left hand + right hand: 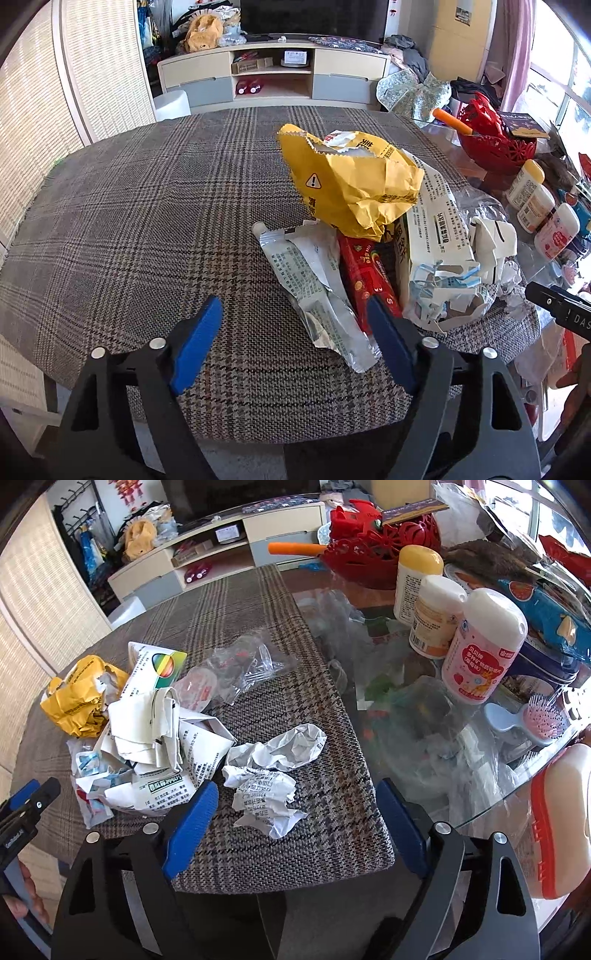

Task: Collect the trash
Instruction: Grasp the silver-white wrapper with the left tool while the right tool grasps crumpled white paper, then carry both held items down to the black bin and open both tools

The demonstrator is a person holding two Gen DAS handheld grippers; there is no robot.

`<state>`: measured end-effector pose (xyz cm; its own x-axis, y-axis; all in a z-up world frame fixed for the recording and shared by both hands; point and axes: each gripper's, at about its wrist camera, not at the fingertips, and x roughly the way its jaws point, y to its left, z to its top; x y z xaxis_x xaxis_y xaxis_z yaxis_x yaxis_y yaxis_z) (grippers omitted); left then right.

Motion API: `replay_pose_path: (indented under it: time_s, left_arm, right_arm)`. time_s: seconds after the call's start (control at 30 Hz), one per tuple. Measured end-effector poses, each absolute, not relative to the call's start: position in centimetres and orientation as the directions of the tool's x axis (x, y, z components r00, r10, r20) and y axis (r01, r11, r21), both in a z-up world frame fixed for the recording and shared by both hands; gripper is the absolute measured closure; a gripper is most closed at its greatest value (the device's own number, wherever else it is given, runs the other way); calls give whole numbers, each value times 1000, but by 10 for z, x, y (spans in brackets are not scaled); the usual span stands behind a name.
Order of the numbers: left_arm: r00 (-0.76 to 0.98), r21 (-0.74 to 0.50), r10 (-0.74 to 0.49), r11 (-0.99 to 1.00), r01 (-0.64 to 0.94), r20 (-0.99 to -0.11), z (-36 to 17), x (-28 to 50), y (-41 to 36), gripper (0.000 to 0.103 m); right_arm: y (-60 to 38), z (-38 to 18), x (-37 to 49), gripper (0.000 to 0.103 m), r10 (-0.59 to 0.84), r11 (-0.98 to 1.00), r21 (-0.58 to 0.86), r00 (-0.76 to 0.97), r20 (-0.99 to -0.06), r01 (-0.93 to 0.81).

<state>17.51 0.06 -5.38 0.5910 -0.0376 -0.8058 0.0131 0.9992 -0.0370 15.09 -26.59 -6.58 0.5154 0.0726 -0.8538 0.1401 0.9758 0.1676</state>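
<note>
A heap of trash lies on the plaid cloth (129, 221): a crumpled yellow bag (354, 184), a silver wrapper (314, 288), a red wrapper (365, 273) and a torn white box (436, 258). My left gripper (293, 306) is open, its blue pads either side of the silver wrapper's near end without pressing it. In the right wrist view, crumpled white paper (266, 786) lies just beyond my open right gripper (297, 788). The same yellow bag (77, 705) and torn boxes (155, 746) sit to its left, clear plastic (243, 664) behind.
The glass table (406, 720) to the right carries white bottles (484, 642), a red basket (369, 550), a pink hairbrush (543, 720) and more clear plastic. A TV cabinet (273, 70) stands beyond. The cloth's left half is bare.
</note>
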Motion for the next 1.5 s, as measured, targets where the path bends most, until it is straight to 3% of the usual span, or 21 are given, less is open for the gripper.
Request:
replay_pose_path:
  time_s: [0.1, 0.23, 0.67, 0.77, 0.83, 0.93, 1.07, 1.5]
  left_arm:
    - [576, -58, -57, 998, 17, -815, -59, 185, 1, 43]
    - [562, -72, -80, 997, 37, -824, -64, 195, -4, 48]
    - [523, -93, -99, 995, 38, -846, -89, 208, -10, 60]
    - [514, -93, -101, 995, 42, -852, -93, 209, -11, 62]
    - [509, -83, -96, 995, 48, -855, -96, 210, -14, 63]
    - [511, -74, -90, 996, 52, -855, -96, 210, -16, 67]
    - [522, -67, -77, 997, 38, -850, -91, 208, -12, 74]
    - [539, -15, -17, 1000, 8, -842, -72, 169, 15, 74]
  right_arm:
    - [-265, -70, 154, 31, 115, 971, 203, 501, -858, 126]
    - [-259, -74, 160, 39, 132, 974, 205, 488, -863, 100]
    - [-265, -76, 163, 43, 172, 964, 246, 470, -866, 101]
    - [-264, -82, 165, 50, 179, 962, 251, 455, -872, 103]
    - [-263, -87, 166, 67, 182, 963, 250, 442, -878, 100]
    - [-259, -86, 164, 76, 177, 967, 240, 444, -878, 89]
    - [-259, -77, 159, 78, 148, 975, 208, 476, -867, 74]
    - [-260, -55, 132, 80, 166, 974, 222, 517, -840, 47]
